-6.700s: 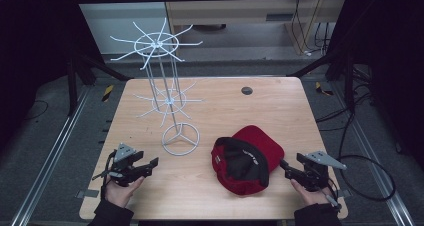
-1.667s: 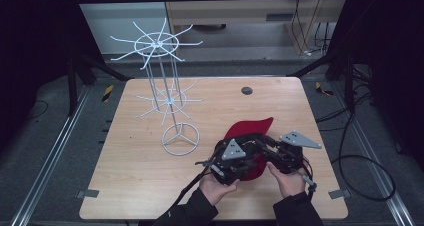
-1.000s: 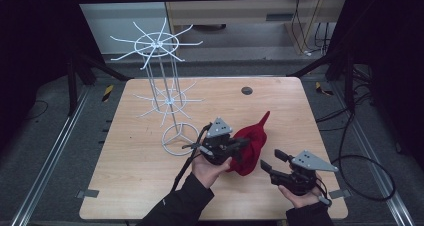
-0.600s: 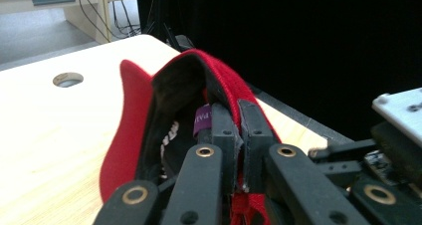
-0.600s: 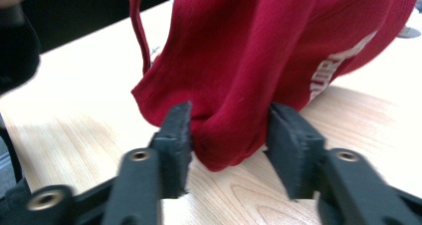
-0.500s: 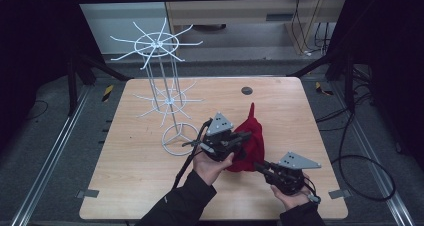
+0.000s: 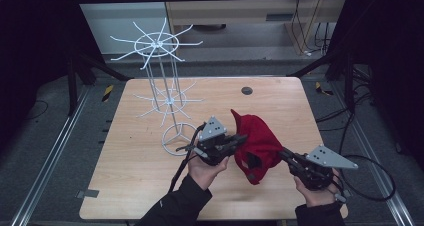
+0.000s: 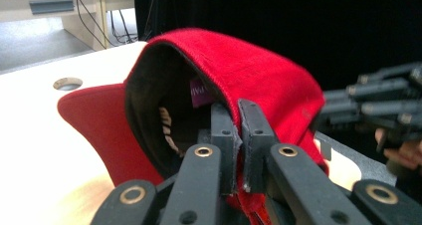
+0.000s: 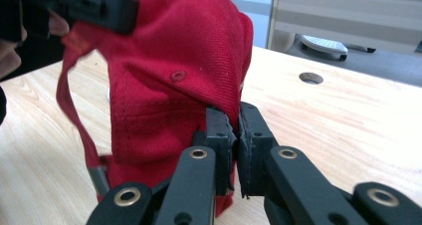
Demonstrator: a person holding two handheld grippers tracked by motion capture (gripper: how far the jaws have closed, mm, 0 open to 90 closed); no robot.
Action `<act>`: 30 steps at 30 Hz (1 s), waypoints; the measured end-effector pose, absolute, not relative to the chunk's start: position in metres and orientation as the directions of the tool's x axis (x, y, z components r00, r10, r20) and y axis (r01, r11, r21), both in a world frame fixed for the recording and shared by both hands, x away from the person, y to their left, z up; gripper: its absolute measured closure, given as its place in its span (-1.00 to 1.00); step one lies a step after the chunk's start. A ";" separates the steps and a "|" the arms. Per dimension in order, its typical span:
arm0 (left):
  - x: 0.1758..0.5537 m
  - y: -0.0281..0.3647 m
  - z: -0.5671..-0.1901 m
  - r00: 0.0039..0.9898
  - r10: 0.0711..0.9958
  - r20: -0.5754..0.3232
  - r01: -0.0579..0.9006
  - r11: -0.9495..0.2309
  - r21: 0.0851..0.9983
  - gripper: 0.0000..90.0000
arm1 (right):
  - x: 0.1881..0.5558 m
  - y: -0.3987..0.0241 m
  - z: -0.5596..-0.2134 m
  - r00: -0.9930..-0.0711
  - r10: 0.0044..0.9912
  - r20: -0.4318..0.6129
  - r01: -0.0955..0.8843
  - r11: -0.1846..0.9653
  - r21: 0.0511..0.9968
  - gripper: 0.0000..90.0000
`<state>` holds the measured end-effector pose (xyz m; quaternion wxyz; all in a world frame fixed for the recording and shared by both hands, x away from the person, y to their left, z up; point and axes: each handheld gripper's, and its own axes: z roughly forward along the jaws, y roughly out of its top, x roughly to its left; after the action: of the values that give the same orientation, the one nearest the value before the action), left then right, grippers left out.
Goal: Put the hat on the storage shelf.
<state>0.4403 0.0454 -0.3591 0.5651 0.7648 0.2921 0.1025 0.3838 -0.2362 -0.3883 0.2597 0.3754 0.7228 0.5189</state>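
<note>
Gripping a red cap point(image 7: 257, 141) from both sides, the person holds it up off the tabletop point(image 7: 140, 171), over the part toward the near right corner. The left gripper point(image 7: 241, 140) has its jaws clamped on the cap's rim; in the left gripper view the two black pads point(image 8: 223, 130) press together on the red band with the dark inside of the cap point(image 8: 164, 110) turned toward that camera. The right gripper point(image 7: 284, 154) has just been closing its jaws, and in the right gripper view they pinch a fold of the red fabric point(image 9: 174, 85) low on the crown. The cap's brim points up and toward the far edge, and its back strap point(image 9: 74, 120) dangles in a loop. A white wire stand point(image 7: 165, 93) with spoked arms rises nearer the left far corner, well apart from the cap. A small round hole point(image 7: 246, 90) sits near the far edge.
</note>
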 end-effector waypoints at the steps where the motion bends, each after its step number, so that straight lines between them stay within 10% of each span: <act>1: 0.438 0.048 -0.361 0.809 0.562 -0.174 0.333 -0.192 0.923 0.91 | 0.385 -0.234 -0.384 -0.596 0.803 0.000 0.274 0.204 0.940 0.89; 30: 0.414 0.169 -0.458 0.671 0.715 -0.198 0.565 -0.320 0.760 0.90 | 0.412 -0.091 -0.425 -0.845 0.535 0.009 0.324 0.498 0.805 0.78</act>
<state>0.4136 0.1695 -0.4583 0.4278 0.8076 0.3963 0.0875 0.4120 -0.0905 -0.4255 0.1218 0.2506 0.8568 0.4339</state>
